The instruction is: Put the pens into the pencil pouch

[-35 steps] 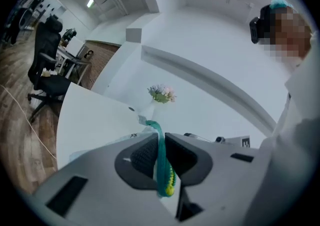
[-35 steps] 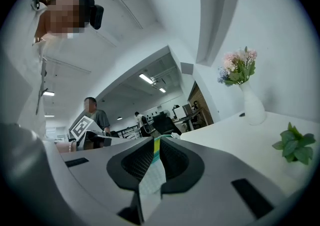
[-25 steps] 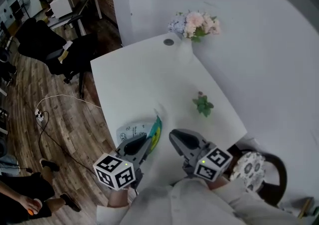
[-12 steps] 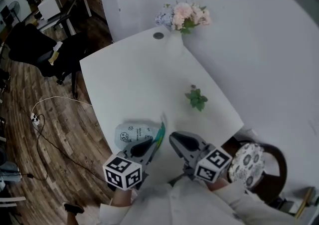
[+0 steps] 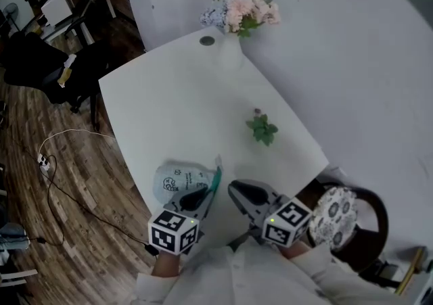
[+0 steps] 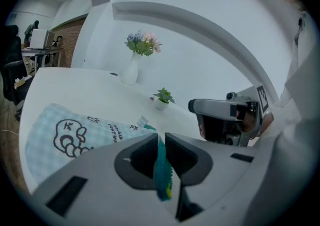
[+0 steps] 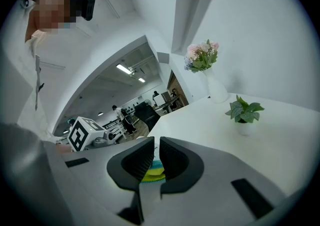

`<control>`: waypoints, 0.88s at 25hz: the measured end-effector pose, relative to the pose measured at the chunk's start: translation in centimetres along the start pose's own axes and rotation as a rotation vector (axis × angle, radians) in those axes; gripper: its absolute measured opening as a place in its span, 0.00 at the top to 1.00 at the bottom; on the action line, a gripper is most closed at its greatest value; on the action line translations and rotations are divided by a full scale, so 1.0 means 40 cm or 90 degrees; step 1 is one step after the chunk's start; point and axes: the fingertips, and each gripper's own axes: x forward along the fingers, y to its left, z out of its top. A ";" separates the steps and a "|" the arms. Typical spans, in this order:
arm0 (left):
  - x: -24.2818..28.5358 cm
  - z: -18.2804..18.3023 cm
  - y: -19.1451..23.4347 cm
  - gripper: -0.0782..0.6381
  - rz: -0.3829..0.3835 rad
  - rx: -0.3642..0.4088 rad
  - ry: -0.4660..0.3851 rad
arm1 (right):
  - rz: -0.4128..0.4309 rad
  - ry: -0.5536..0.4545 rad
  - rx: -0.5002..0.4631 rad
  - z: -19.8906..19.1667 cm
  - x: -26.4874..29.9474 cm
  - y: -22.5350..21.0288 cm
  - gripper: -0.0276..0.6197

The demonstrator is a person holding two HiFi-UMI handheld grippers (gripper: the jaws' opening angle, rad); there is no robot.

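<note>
Teal strip [image 6: 162, 170] with a toothed edge is nipped in your left claw [image 6: 160, 142], its jaws nearly together on it, over the near edge of the bench [image 5: 176, 101]. Your right claw [image 7: 155, 145], beside it, is closed almost as far on a yellow and teal piece [image 7: 151, 174] low in its slit. Just past the left claw the checked pencil pouch [image 5: 177, 178] lies flat by the bench's left edge; farther on, a small potted plant [image 5: 261, 128] stands near the right edge and a vase of flowers [image 5: 237, 13] at the far edge.
</note>
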 end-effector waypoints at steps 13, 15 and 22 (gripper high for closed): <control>0.042 -0.058 0.007 0.83 0.037 0.020 0.061 | 0.000 0.032 0.018 -0.034 -0.005 -0.012 0.90; 0.044 -0.061 0.005 0.83 0.040 0.021 0.064 | -0.001 0.035 0.019 -0.035 -0.005 -0.013 0.90; 0.045 -0.069 -0.009 0.78 0.028 0.029 0.081 | 0.002 0.042 0.016 -0.034 -0.009 -0.008 0.90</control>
